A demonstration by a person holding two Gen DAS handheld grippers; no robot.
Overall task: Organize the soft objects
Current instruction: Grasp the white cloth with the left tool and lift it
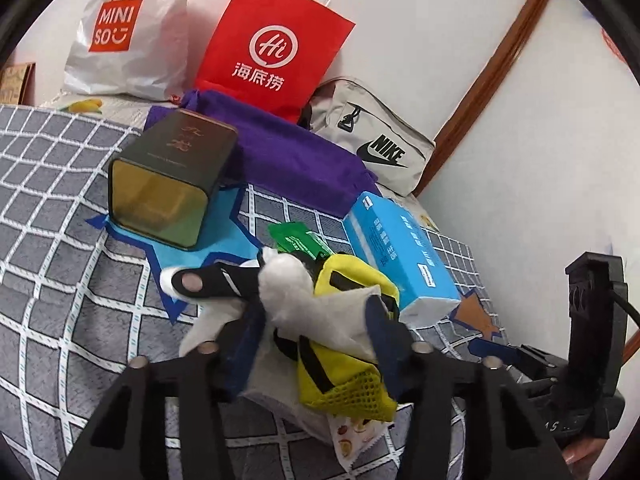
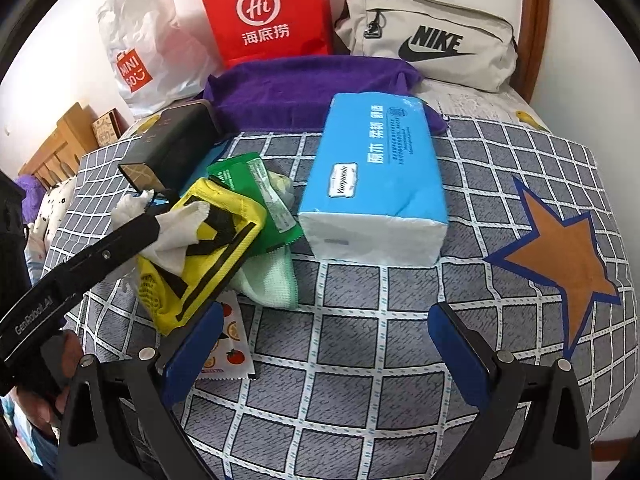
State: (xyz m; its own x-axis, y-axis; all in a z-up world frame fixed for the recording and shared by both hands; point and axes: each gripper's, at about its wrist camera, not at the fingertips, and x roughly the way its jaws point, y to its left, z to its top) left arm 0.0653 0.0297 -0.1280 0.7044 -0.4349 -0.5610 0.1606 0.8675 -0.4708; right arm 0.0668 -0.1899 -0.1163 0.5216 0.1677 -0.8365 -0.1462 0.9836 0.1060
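Note:
My left gripper is shut on a crumpled white tissue, held just above a yellow mesh pouch. The tissue and the pouch also show in the right wrist view, with the left gripper's arm reaching in from the left. My right gripper is open and empty over the checked cover, in front of a blue tissue pack. A green wipes packet and a pale green cloth lie by the pouch.
A dark tin box lies on a blue star mat. A purple cloth, red paper bag, white MINISO bag and grey Nike bag stand at the back. An orange star mat lies right.

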